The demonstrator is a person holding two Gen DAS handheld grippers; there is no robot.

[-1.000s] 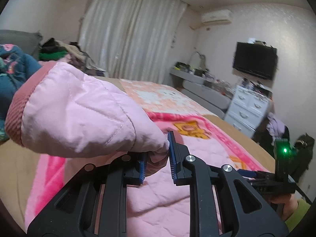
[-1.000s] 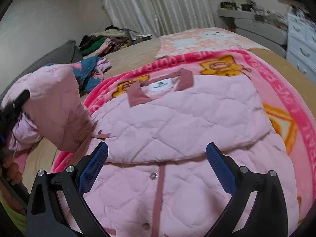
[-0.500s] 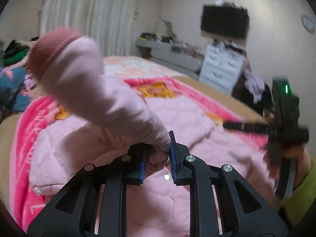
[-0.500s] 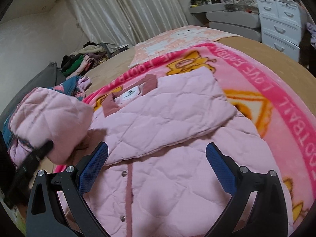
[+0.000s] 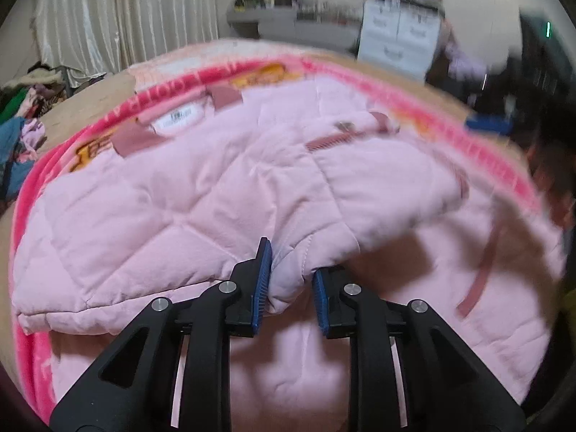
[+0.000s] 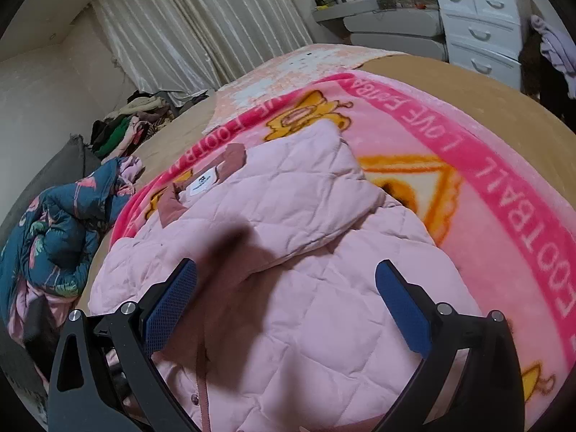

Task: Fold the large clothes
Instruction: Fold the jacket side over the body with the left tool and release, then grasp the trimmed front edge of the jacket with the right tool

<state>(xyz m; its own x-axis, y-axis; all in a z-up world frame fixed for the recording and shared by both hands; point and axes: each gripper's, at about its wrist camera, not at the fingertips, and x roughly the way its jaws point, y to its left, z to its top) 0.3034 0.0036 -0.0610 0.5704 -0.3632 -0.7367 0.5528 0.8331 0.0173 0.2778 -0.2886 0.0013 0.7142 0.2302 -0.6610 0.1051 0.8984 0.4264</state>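
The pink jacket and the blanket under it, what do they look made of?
Pink jacket: looks like smooth woven fabric over soft padding, matte, stitched in diamond quilting that puffs between seams.
Blanket: probably plush fleece; fuzzy, slightly shiny nap with printed lettering and cartoon figures.

Pink blanket (image 6: 486,194) on bed; white drawers (image 6: 482,32) — curtain (image 6: 201,25) behind.

Soft indoor light fills my room evenly, with no glare. My left camera's view smears with motion blur, worst at its right edge, while my right view stays sharp. Fisheye bending curves both, dark corners vignette, and a dark shadow lies across the pink jacket (image 6: 273,288).
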